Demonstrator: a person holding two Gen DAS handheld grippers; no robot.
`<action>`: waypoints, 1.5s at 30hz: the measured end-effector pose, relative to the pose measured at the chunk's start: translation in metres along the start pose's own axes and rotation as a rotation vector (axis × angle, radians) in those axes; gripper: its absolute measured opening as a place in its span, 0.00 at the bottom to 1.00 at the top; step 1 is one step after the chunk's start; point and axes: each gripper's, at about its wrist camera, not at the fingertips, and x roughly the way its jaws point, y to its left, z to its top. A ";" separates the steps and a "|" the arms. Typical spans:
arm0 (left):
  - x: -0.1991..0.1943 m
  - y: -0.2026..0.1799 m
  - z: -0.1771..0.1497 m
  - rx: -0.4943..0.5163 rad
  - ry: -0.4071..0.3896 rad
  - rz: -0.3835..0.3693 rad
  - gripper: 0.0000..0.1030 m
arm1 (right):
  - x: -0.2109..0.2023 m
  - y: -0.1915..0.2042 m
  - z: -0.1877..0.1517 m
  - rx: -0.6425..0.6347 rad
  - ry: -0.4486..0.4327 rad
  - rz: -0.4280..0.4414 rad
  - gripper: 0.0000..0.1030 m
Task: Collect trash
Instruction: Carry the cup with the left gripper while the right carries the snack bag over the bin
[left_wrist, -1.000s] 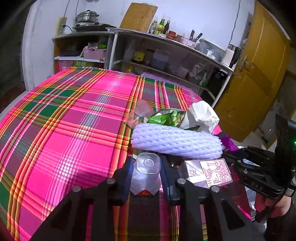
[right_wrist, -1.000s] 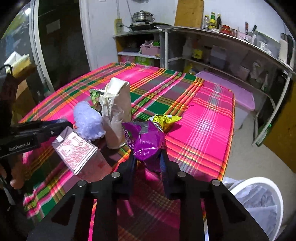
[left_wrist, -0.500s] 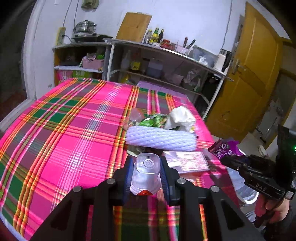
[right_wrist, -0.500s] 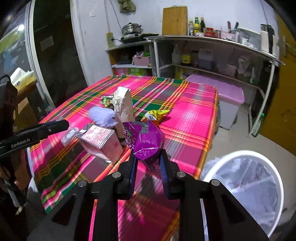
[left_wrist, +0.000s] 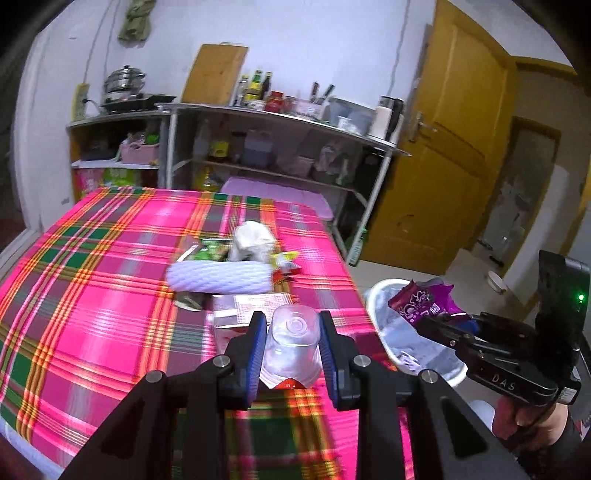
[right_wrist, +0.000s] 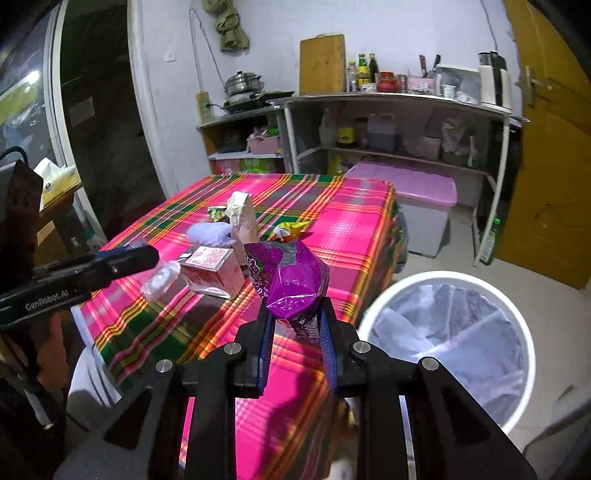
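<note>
Here the left gripper (left_wrist: 291, 349) was clamped on a clear plastic bottle (left_wrist: 293, 341), lifted off the plaid table (left_wrist: 92, 295), presumably for binning. Leftover litter (left_wrist: 229, 266) sat mid-table, details blurred. The right gripper (right_wrist: 295, 325) pinched a purple snack bag (right_wrist: 291, 284) beside the table edge; the white bin (right_wrist: 448, 343) stood open on the floor just right, path unobstructed.

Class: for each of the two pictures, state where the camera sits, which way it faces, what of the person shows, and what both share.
Left wrist: on the left claw, facing across the table to the shelves; it grips a clear bottle; a hand shows lower right.
Right wrist: on the right claw, facing the table's corner and white bin; it grips a purple wrapper.
Shared: pink carton, bin, each other's claw.
</note>
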 end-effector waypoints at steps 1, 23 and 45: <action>0.000 -0.004 -0.001 0.008 0.003 -0.006 0.28 | -0.004 -0.002 -0.001 0.006 -0.004 -0.006 0.24; 0.043 -0.094 0.001 0.137 0.068 -0.149 0.28 | -0.040 -0.062 -0.025 0.111 -0.023 -0.124 0.24; 0.118 -0.134 -0.001 0.175 0.172 -0.223 0.28 | -0.018 -0.123 -0.051 0.240 0.056 -0.174 0.24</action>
